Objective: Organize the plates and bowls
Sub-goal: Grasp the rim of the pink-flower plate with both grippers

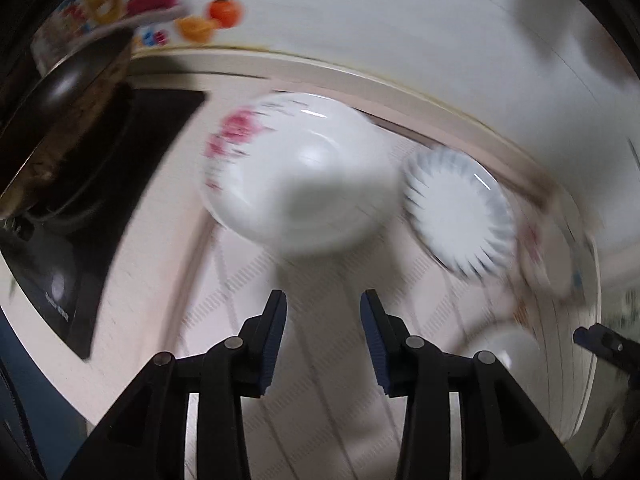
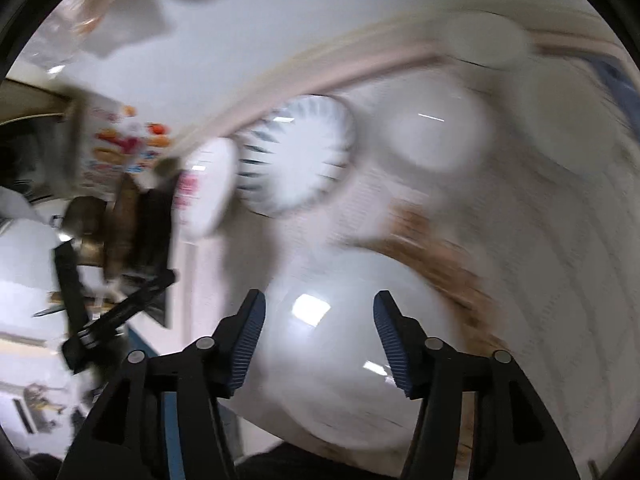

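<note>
Both views are motion-blurred. In the left wrist view a white bowl with pink flowers sits on the counter ahead of my open, empty left gripper. A white fluted dish with grey-blue rays lies to its right, and another floral dish beyond that. In the right wrist view my right gripper is open above a large white plate. The fluted dish, the pink-flowered bowl and two plain white dishes lie further back.
A black stove top with a dark pan stands at the left. A wall with fruit stickers runs behind the counter. The other gripper shows at the right edge, and in the right wrist view at the left.
</note>
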Demonstrator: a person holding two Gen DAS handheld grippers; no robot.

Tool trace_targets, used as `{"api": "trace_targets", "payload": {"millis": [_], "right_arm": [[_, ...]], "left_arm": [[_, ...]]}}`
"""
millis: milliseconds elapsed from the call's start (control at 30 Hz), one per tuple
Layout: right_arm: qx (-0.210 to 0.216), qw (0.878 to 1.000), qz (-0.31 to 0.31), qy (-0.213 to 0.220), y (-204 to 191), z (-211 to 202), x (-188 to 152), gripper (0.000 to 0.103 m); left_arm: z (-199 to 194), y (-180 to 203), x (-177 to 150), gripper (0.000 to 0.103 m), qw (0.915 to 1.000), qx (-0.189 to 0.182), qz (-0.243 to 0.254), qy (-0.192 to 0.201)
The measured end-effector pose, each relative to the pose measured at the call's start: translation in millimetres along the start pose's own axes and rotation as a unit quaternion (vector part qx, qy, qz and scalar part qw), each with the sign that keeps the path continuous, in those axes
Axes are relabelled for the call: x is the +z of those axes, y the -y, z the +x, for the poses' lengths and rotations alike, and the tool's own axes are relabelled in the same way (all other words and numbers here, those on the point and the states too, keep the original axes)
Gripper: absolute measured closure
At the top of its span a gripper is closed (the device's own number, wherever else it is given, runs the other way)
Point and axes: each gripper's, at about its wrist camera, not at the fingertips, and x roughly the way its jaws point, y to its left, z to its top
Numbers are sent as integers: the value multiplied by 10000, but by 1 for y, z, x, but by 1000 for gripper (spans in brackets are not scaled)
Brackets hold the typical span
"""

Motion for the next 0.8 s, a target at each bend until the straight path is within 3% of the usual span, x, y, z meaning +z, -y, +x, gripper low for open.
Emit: {"api": "trace_targets", "payload": {"millis": [200, 333, 467, 500, 600, 667, 800], "right_arm": [[338, 9991, 3, -243, -83, 102, 86, 43], [168, 9991, -121, -375, -120, 169, 144, 44], [-132, 9979, -284, -570, -145, 224, 185, 61], [-230, 9972, -347, -616, -146, 234, 191, 62], [-457, 9948, -463, -780, -149, 260, 202, 79], [-512, 9936, -482, -886, -149, 275, 205, 89], [-566, 9925, -606, -899, -145, 280, 198, 92]], "left_arm": [[48, -70, 56, 67, 9981, 26, -578, -199], [75, -91, 84, 67, 9974, 21, -655, -292], [98, -99, 100, 67, 9977, 3, -496, -469], [103, -99, 102, 67, 9976, -6, -460, -524], [116, -100, 107, 68, 9974, -62, -370, -613], [120, -99, 108, 76, 9979, -47, -317, -570], [119, -101, 108, 79, 9984, -1, -282, -492]]}}
